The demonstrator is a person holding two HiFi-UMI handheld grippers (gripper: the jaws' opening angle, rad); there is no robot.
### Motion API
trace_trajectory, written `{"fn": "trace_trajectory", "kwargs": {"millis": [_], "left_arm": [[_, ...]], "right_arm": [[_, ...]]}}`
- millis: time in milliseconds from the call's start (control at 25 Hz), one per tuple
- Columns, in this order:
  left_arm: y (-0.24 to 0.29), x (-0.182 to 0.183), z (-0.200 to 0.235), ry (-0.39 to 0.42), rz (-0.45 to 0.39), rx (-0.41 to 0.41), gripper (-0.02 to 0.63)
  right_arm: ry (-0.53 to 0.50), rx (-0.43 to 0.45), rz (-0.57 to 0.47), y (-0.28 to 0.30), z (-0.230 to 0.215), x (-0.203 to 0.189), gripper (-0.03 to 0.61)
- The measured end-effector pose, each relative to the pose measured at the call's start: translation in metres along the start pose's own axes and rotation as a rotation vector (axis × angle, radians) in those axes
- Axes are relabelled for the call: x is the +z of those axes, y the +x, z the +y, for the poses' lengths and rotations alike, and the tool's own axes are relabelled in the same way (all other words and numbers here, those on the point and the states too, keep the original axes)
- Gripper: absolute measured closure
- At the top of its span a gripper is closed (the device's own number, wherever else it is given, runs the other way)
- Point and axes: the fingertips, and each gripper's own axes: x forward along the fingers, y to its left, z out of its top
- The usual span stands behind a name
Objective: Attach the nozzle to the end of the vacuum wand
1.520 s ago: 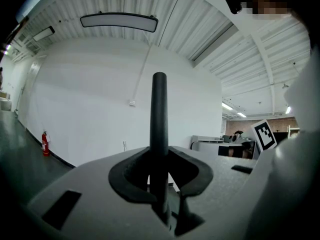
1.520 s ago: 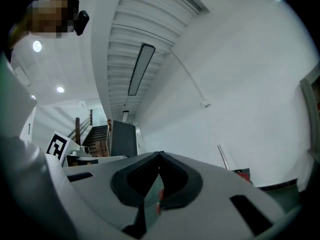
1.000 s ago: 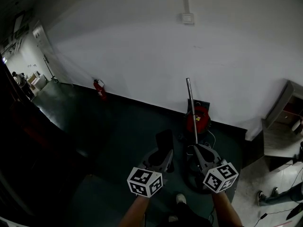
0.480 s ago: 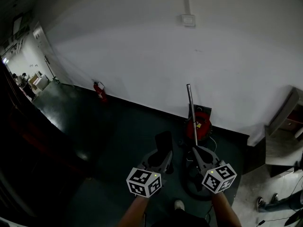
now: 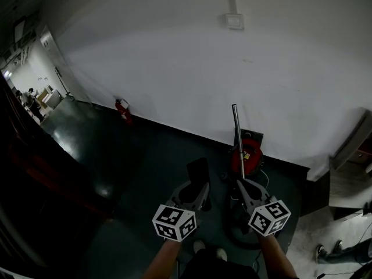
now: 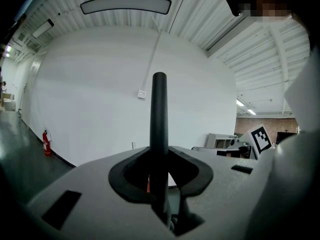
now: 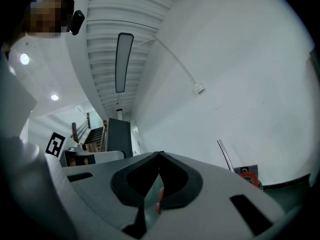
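While the nozzle was clamped in the left gripper's jaws, the right gripper's jaws were seen shut, empty; the vacuum's label was unreadable.

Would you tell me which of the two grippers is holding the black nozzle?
The left gripper: the nozzle stands upright, clamped between its jaws, while the right gripper has its jaws shut together on nothing.
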Motion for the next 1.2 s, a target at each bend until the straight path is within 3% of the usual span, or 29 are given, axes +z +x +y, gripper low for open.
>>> {"fn": "trace_trajectory", "kwargs": {"millis": [640, 1200], "left_arm": [[0.041, 0.007, 0.068, -0.006, 0.011, -0.027, 0.528], [0.083, 0.032, 0.126, -0.005, 0.020, -0.144, 0.528]], "right_arm": [[0.007, -0.043, 0.009, 0.073, -0.025, -0.006, 0.561], [-0.007, -0.162, -0.016, 0.133, -0.042, 0.005, 0.560]]}}
